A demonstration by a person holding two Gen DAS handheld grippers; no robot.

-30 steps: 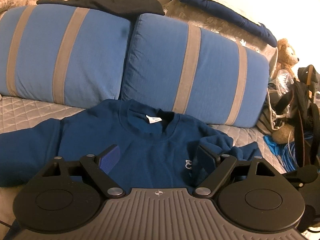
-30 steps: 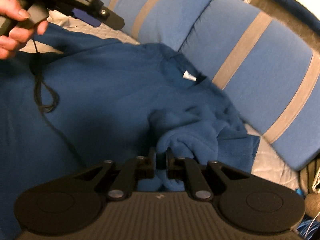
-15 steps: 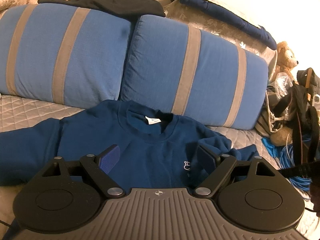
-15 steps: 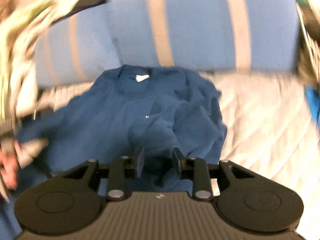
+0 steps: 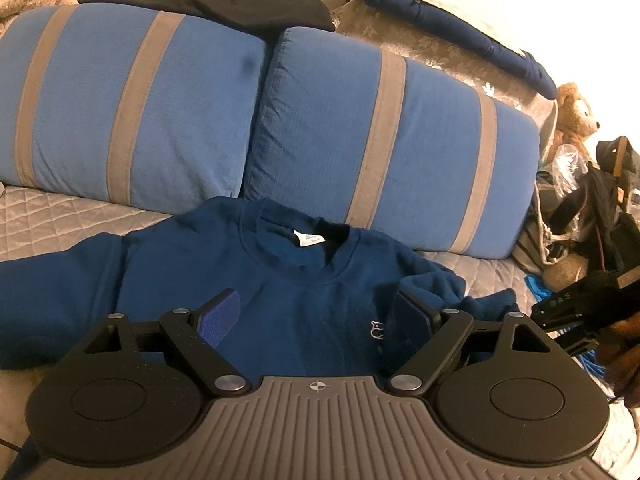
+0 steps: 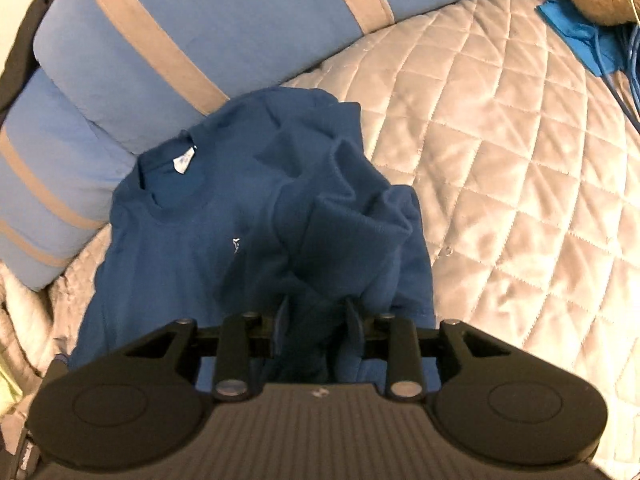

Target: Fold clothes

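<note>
A dark blue sweatshirt point(image 5: 280, 300) lies face up on the quilted sofa seat, collar and white label toward the cushions. Its left sleeve stretches out flat to the left. My left gripper point(image 5: 316, 320) hovers open above the chest, with nothing between its fingers. In the right wrist view the sweatshirt point(image 6: 192, 248) has its other sleeve point(image 6: 352, 232) bunched up on the body. My right gripper point(image 6: 318, 316) points steeply down at that bunch. Its jaws are opening, with sleeve cloth between the parted pads. The right gripper point(image 5: 576, 312) also shows at the left wrist view's right edge, held by a hand.
Two blue cushions with grey stripes point(image 5: 380, 140) stand behind the sweatshirt. A black garment point(image 5: 208, 4) and a navy one point(image 5: 448, 36) lie along the sofa back. A teddy bear point(image 5: 576, 108), bags and blue cable point(image 6: 624, 60) crowd the right end. Bare quilted seat point(image 6: 520, 200) lies right of the sweatshirt.
My right gripper has let its jaws part on the sleeve, rolled and swung toward the sofa's right side. The bunched sleeve now rests on the body. The left gripper has stayed put.
</note>
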